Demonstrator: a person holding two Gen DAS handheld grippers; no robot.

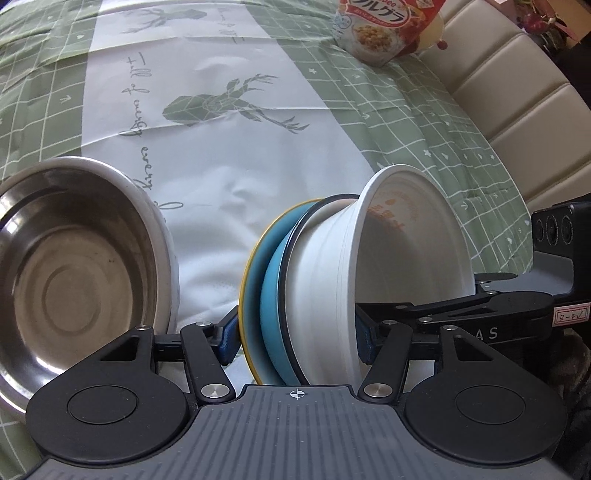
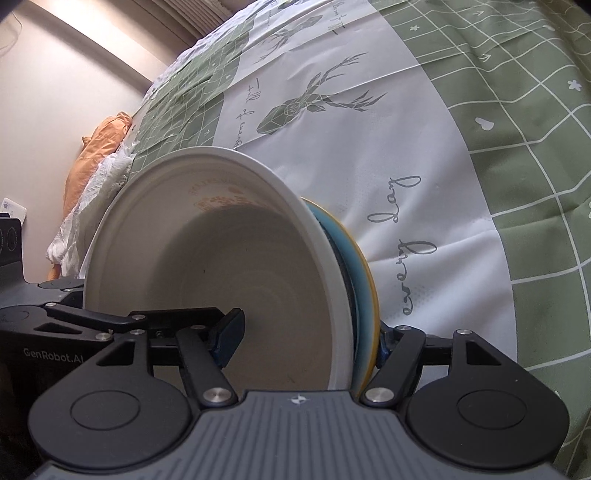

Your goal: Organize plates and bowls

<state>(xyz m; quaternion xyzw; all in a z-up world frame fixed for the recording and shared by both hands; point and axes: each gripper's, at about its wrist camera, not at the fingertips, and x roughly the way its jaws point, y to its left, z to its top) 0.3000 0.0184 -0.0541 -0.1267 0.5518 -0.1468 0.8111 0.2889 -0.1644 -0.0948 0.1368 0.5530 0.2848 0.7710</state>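
left wrist view: the left gripper [image 1: 295, 338] points steeply down toward the bench [image 1: 229, 155], its body filling the bottom of the frame. its blue fingers [image 1: 228, 338] sit on either side of a stack turned up on edge at lower centre: a yellow-rimmed blue plate [image 1: 258, 295], a second blue dish with a dark rim [image 1: 275, 291] nested against it, and a white bowl [image 1: 369, 266] whose mouth faces right. the left finger presses the plate's back, and the right finger lies against the bowl's outer wall, so the gripper clamps the stack. the stack's axis runs roughly level, left to right. a steel bowl [image 1: 74, 273] stands at lower left, tilted so its inside faces the camera. the right gripper [image 1: 480, 314] reaches in from the right edge toward the white bowl's mouth. a cereal bag [image 1: 384, 29] stands at the top on the green and white cloth [image 1: 424, 122].

right wrist view: the right gripper [image 2: 310, 341] also points steeply down. the white bowl [image 2: 221, 280] fills the centre, its mouth facing left and toward the camera. one finger [image 2: 231, 332] is inside the bowl, the other is behind the yellow-rimmed plate [image 2: 369, 295] at the right; whether the pads press i cannot tell. the left gripper [image 2: 74, 317] shows at the left edge.
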